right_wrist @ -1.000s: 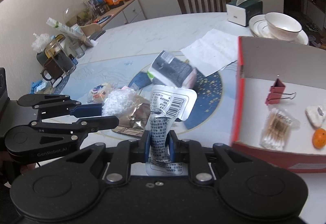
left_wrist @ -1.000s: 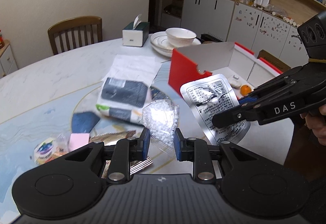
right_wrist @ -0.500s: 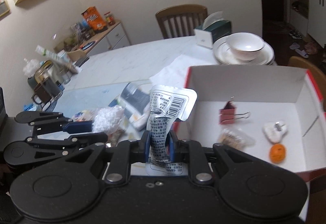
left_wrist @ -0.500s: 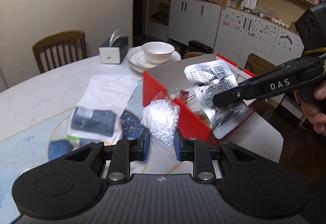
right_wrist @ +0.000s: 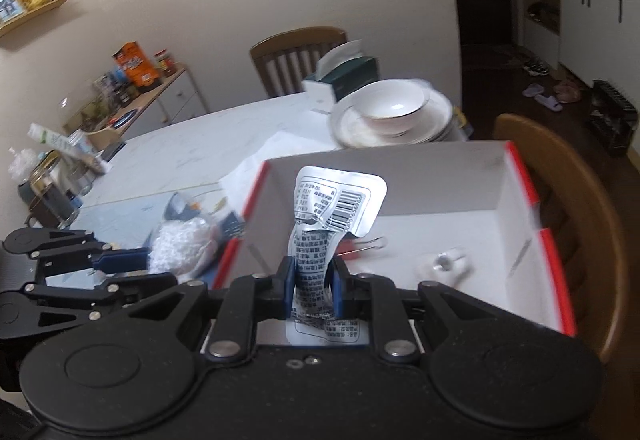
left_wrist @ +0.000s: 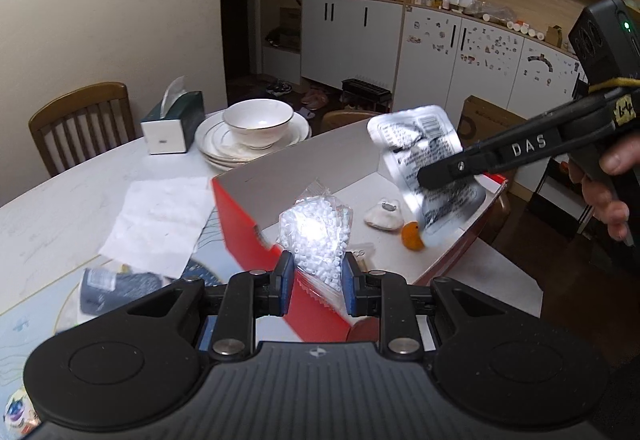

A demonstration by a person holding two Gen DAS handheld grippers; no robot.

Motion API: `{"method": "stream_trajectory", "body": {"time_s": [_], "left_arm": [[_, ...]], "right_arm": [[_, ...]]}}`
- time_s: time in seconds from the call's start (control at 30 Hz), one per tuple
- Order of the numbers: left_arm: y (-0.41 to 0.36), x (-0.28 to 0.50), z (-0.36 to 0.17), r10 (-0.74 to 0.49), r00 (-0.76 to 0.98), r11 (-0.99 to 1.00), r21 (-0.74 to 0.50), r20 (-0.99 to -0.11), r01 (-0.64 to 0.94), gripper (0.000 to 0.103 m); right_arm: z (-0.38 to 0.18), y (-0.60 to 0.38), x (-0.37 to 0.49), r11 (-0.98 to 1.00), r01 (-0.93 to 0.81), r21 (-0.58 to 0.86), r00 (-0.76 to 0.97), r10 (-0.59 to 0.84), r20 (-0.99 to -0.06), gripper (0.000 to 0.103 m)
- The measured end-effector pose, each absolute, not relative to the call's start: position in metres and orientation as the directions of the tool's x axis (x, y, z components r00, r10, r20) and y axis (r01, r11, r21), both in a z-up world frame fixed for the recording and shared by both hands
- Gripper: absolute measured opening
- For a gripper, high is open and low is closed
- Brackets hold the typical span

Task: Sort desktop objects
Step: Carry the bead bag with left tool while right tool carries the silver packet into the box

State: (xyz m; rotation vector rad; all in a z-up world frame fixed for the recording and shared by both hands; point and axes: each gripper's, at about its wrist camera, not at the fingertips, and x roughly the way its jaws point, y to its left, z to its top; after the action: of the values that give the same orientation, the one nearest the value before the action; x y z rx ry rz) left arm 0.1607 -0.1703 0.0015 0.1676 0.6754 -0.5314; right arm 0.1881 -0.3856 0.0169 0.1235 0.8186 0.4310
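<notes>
Over the red box (left_wrist: 240, 224), left gripper (left_wrist: 314, 276) clamps bead bag (left_wrist: 316, 236), right gripper (right_wrist: 311, 280) clamps foil pouch (right_wrist: 332, 208).

Indoor lighting is moderate and even; no lamp is visible in either view. A strong glare spot burns out detail on the bag of white beads (left_wrist: 316, 236) at centre in the left wrist view. The silver foil packet (right_wrist: 334, 212) reflects brightly along its top edge. Motion blur smears the table surface (left_wrist: 52, 208) from 8 to 9 o'clock and the red box (right_wrist: 554, 264) at 3 o'clock. Fisheye distortion bends walls and shelving towards the edges; corners are vignetted black.
</notes>
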Motion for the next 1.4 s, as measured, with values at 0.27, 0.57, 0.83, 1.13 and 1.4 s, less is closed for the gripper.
{"method": "stream_trajectory", "body": {"time_s": [0.27, 0.57, 0.83, 1.13, 1.4], "left_arm": [[-0.208, 0.177, 0.0, -0.427, 0.634, 0.82, 0.02, -0.644, 0.572, 0.024], [-0.245, 0.203, -0.019, -0.391, 0.581, 0.799, 0.05, -0.714, 0.599, 0.024], [-0.266, 0.227, -0.038, -0.34, 0.54, 0.792, 0.075, -0.77, 0.606, 0.024], [-0.28, 0.25, -0.055, -0.285, 0.49, 0.804, 0.073, -0.824, 0.59, 0.024], [-0.289, 0.264, -0.065, -0.259, 0.455, 0.81, 0.065, -0.852, 0.583, 0.024]], "right_arm": [[0.013, -0.416, 0.206, 0.926, -0.288, 0.244, 0.614, 0.374, -0.695, 0.017], [-0.005, -0.425, 0.229, 0.93, -0.283, 0.234, 0.572, 0.36, -0.737, 0.017], [-0.024, -0.432, 0.253, 0.935, -0.266, 0.235, 0.535, 0.346, -0.771, 0.017], [-0.045, -0.423, 0.273, 0.932, -0.287, 0.222, 0.464, 0.338, -0.819, 0.017], [-0.061, -0.416, 0.283, 0.928, -0.302, 0.219, 0.413, 0.334, -0.847, 0.017]]}}
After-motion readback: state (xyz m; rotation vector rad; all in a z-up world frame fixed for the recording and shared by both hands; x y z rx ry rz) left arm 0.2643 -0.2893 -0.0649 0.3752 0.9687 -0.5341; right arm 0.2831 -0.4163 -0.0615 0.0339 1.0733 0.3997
